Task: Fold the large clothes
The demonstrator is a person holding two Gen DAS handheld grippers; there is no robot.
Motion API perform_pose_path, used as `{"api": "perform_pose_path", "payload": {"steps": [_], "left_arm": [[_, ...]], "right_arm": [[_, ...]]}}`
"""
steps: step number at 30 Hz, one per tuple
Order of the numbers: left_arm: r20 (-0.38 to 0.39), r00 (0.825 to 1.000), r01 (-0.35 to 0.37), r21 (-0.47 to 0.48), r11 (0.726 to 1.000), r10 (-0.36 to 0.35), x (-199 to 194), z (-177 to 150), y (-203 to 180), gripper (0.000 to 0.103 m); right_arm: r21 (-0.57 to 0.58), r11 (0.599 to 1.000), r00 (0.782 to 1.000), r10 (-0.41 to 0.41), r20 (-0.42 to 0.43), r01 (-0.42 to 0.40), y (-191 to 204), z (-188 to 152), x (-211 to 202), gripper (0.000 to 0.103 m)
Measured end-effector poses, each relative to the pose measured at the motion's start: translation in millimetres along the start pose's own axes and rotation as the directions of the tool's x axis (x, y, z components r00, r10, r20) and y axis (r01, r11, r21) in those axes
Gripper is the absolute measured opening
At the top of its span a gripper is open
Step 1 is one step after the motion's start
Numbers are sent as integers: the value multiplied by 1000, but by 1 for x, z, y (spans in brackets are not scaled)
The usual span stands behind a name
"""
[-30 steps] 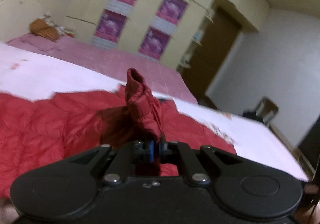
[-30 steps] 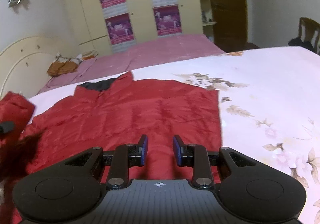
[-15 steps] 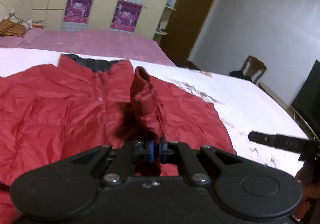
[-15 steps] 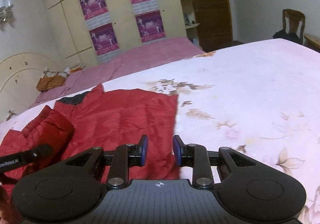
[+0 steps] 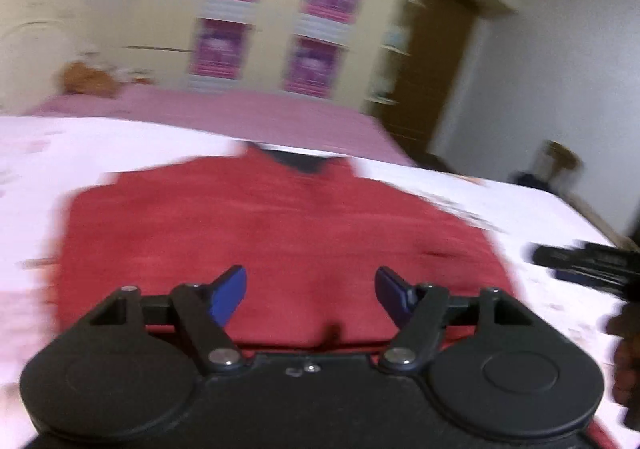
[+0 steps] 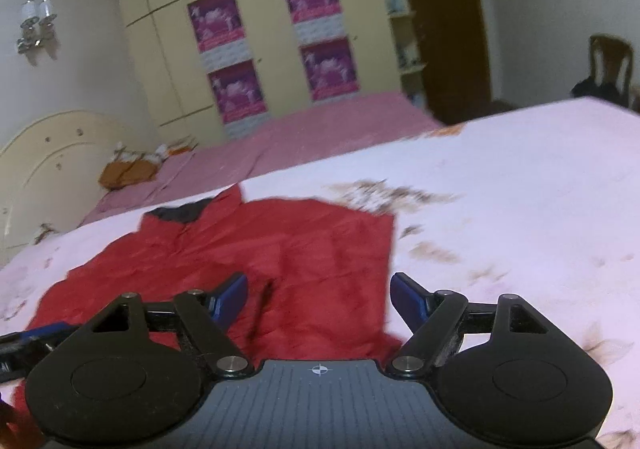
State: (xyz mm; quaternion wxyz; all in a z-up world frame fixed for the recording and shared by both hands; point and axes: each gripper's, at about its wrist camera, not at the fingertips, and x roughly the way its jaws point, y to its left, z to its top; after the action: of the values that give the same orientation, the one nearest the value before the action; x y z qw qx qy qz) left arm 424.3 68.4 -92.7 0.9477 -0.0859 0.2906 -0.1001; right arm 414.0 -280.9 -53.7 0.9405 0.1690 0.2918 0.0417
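Left gripper (image 5: pixel 311 289) and right gripper (image 6: pixel 319 296) both gape wide, holding nothing, above a red jacket (image 6: pixel 280 261) lying flat on a floral sheet (image 6: pixel 500 189). Beyond: pink bedspread (image 6: pixel 320 133), headboard (image 6: pixel 48 153), wardrobe (image 6: pixel 256 9) bearing four purple posters (image 6: pixel 216 21), lettering unreadable; chair (image 6: pixel 610 61).

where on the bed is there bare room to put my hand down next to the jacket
Bare floral sheet runs right of the jacket, out to the bed's far edge by the chair. A narrower strip lies left of it. The middle is all jacket.

Home bedroom: bed (image 6: pixel 520 177), wardrobe (image 6: pixel 256 9), headboard (image 6: pixel 52 153).
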Motion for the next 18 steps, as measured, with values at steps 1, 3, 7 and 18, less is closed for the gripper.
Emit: {"api": "perform_pose_path", "payload": {"steps": [1,3,7,18], "left_arm": [[3,999,-40,-23,999,40,-4,1,18,56],[16,995,-94,-63,994,96,-8,3,49,51],[13,992,-124,-82,989,125,-2,11,82,49],[-35,999,-9,14,1000,9,15,1,76,44]], "right_arm": [[4,1000,1000,10,-21,-10,4,-1,5,61],[18,999,996,33,-80,-31,12,-3,19,39],[101,993,984,76,-158,-61,21,-10,44,39],[4,999,996,51,-67,-51,38,1,26,17]]}}
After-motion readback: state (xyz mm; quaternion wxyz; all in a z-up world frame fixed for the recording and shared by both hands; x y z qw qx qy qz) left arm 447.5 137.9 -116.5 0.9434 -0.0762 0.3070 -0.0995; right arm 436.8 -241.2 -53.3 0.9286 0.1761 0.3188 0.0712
